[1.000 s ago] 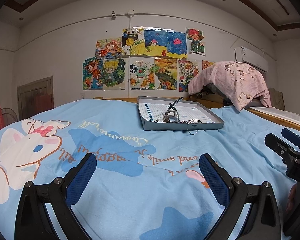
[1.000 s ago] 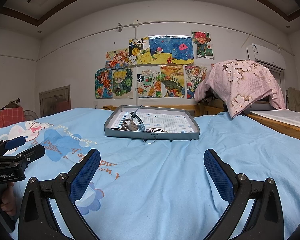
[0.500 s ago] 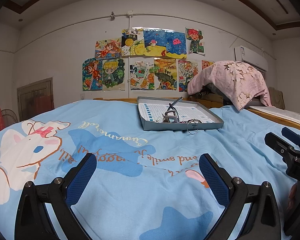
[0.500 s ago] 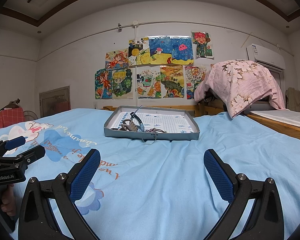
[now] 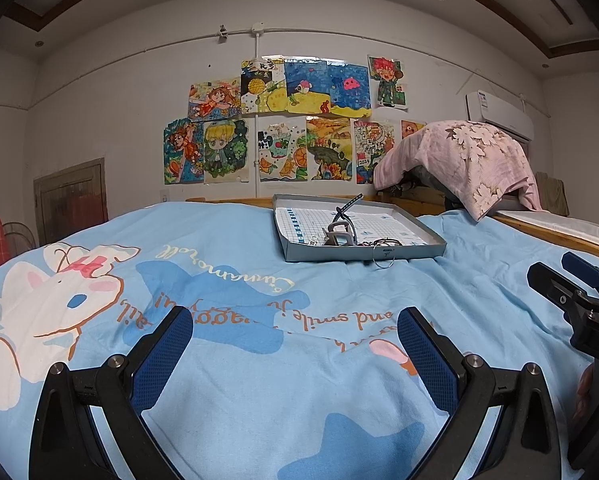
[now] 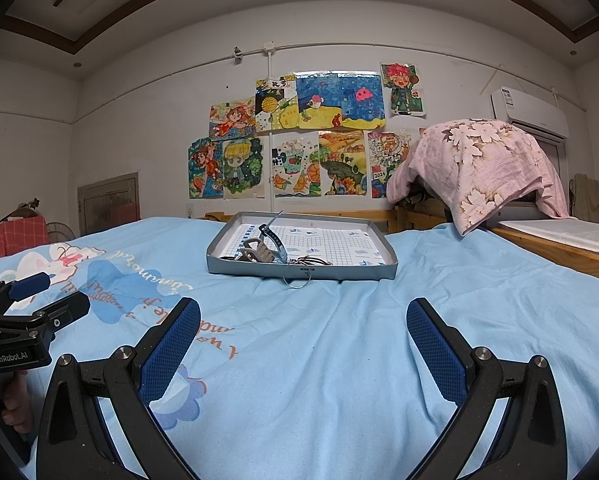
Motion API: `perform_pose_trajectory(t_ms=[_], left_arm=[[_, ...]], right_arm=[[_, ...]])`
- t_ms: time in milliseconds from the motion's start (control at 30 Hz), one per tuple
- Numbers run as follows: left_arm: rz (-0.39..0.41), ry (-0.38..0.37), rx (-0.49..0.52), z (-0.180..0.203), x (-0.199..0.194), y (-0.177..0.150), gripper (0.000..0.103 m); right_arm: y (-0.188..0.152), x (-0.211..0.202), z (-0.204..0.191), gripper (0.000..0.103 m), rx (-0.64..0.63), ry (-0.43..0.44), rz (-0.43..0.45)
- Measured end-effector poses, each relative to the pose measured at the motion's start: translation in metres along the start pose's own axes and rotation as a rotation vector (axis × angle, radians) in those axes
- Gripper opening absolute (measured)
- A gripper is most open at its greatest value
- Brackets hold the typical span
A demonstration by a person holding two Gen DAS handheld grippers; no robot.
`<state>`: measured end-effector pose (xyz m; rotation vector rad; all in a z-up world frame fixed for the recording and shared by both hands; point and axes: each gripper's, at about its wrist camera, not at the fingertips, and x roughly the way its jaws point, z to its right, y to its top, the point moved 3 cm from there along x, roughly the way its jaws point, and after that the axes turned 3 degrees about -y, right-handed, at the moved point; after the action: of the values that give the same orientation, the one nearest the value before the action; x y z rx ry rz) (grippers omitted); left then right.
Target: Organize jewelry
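Observation:
A shallow grey tray with a grid-paper floor lies on the blue bedspread, well ahead of both grippers. In its near part lie a blue-strapped watch, a grey clasp piece and dark thin bracelets. A thin silver ring hangs over the tray's front wall. My left gripper is open and empty, low over the bed. My right gripper is open and empty; it also shows in the left wrist view.
The blue cartoon-print bedspread covers the bed. A pink floral cloth drapes a heap at the back right beside a wooden bed rail. Drawings hang on the far wall.

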<state>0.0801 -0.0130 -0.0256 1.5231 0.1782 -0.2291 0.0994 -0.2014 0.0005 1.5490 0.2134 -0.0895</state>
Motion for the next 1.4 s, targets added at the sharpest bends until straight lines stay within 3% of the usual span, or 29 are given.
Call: perform_pose_trajectory(t_ms=[1167, 1400], left_arm=[[-0.006, 0.001, 0.02, -0.004, 0.0, -0.001, 0.103], [-0.019, -0.006, 0.018, -0.022, 0.005, -0.001, 0.103]], right_arm=[[0.002, -0.001, 0.003, 0.101, 0.005, -0.003, 0.01], [0.002, -0.001, 0.003, 0.101, 0.003, -0.004, 0.011]])
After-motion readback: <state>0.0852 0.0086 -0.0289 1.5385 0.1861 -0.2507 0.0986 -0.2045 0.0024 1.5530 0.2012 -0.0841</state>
